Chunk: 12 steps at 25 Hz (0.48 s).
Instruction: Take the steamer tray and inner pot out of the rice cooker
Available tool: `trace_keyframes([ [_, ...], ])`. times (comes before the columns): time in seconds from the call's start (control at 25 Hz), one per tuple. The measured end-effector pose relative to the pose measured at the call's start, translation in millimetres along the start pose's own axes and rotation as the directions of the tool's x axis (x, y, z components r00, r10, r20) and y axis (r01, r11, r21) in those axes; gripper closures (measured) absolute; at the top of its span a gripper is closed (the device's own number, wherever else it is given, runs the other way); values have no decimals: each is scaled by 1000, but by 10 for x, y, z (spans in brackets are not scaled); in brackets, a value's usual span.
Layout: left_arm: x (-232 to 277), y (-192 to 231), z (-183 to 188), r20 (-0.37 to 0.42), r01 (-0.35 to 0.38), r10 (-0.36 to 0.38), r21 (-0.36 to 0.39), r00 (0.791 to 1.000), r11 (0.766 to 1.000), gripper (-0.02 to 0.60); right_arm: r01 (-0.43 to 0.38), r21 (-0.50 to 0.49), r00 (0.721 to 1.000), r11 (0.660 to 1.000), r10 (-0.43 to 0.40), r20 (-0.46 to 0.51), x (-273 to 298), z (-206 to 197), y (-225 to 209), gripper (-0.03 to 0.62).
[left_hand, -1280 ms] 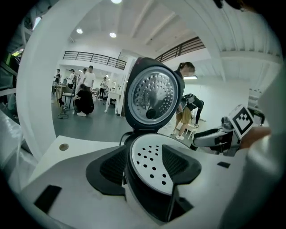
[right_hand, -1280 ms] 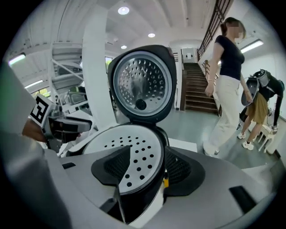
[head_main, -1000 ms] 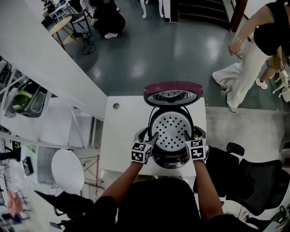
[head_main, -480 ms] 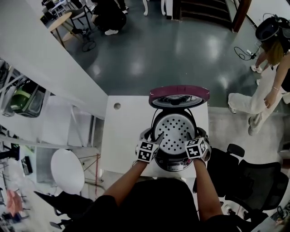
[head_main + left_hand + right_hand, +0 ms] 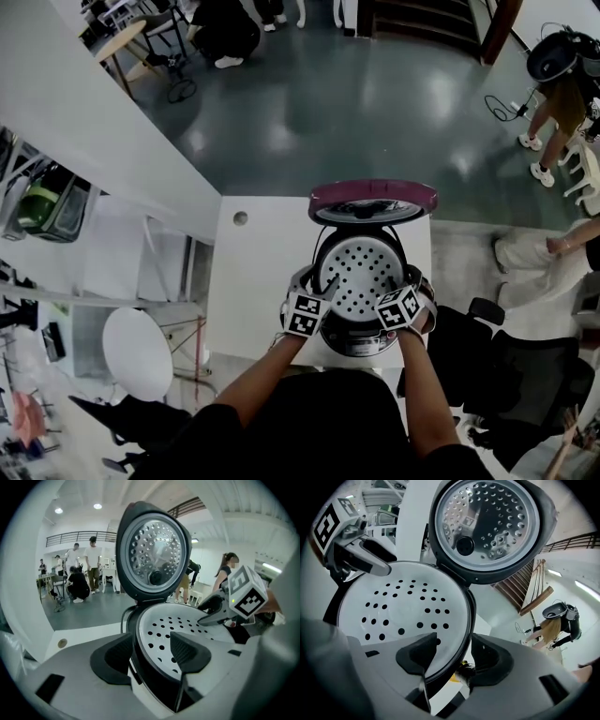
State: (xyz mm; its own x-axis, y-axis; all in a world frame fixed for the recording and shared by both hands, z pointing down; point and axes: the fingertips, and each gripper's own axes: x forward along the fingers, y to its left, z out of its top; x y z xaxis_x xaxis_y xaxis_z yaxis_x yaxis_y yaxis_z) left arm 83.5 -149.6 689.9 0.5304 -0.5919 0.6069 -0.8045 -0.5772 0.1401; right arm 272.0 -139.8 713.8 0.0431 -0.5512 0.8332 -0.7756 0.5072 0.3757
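The rice cooker (image 5: pixel 356 342) stands on the white table with its lid (image 5: pixel 373 200) swung up at the back. A white perforated steamer tray (image 5: pixel 361 272) sits in its mouth. My left gripper (image 5: pixel 317 292) is at the tray's left rim and my right gripper (image 5: pixel 405 289) at its right rim. In the left gripper view the open gripper (image 5: pixel 152 644) straddles the tray (image 5: pixel 187 625) rim, one jaw outside, one inside. The right gripper (image 5: pixel 454 646) likewise stands open astride the tray (image 5: pixel 403 606) rim. The inner pot is hidden under the tray.
The white table (image 5: pixel 258 272) has a cable hole (image 5: pixel 240 217) at its back left. A black office chair (image 5: pixel 525 375) stands close on the right and a white round stool (image 5: pixel 136 352) on the left. People (image 5: pixel 562 84) move on the floor beyond.
Both grippers have closed in a little on the tray's rim, the left one shifting right. The person at the right has walked off.
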Motion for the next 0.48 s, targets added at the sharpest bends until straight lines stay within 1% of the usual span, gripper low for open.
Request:
trace_keyframes([
  [0.08,0,2,2,-9,-21,21,63,1000,998,351,11,-21,1000,1000,-11,-10,17,-10,-2,375],
  [0.12,9,12,-1,-13,-31,32,75,999,997,353,17,-31,1000,999,-17,-13,22,-10,-11,375],
  [0.24,72,63,1,-15,-63,64,81,998,995,354,33,-64,999,997,-34,-15,25,4,-47,376],
  [0.36,76,103,17,-3,-94,95,97,995,991,392,41,-86,999,995,-42,-11,29,0,-31,396],
  [0.4,66,116,5,-5,-98,99,97,995,990,412,42,-85,999,996,-43,-9,25,-2,-24,401],
  [0.48,34,128,-15,-19,-92,94,90,995,992,428,44,-76,999,996,-45,-4,-2,9,-22,410],
])
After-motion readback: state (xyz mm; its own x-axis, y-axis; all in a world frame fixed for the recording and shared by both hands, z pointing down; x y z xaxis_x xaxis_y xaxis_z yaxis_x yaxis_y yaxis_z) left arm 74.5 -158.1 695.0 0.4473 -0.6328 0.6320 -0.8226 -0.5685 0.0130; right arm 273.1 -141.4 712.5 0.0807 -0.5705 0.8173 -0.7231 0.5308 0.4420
